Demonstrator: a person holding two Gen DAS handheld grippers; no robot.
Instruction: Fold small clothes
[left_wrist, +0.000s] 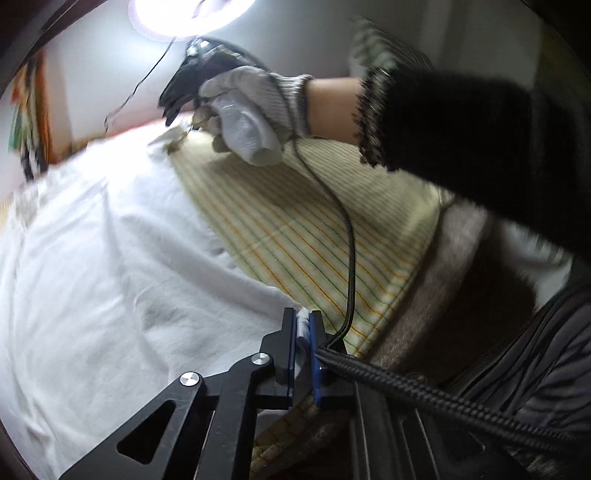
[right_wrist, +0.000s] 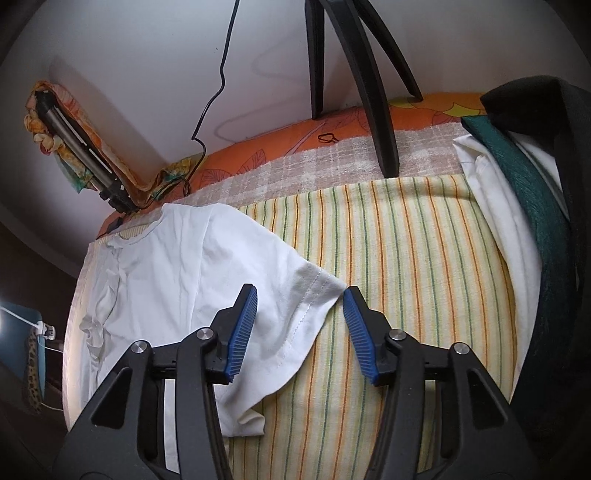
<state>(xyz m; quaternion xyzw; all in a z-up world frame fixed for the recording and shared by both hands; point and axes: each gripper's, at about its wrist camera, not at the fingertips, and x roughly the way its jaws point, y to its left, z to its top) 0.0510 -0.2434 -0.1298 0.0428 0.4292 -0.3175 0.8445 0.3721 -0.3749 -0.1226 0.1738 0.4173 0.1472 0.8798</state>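
A small white T-shirt lies on a striped yellow cloth, collar toward the far left, one short sleeve spread to the right. My right gripper is open and hovers just above that sleeve, its blue pads on either side of the sleeve hem. In the left wrist view the shirt fills the left half. My left gripper is shut on a bunched edge of the white shirt. The right gripper, held in a gloved hand, shows at the top, above the shirt's far edge.
Black tripod legs stand at the back on an orange sheet. Folded white, green and black fabrics lie stacked at the right. A black cable runs across the striped cloth. A bright ring lamp shines overhead.
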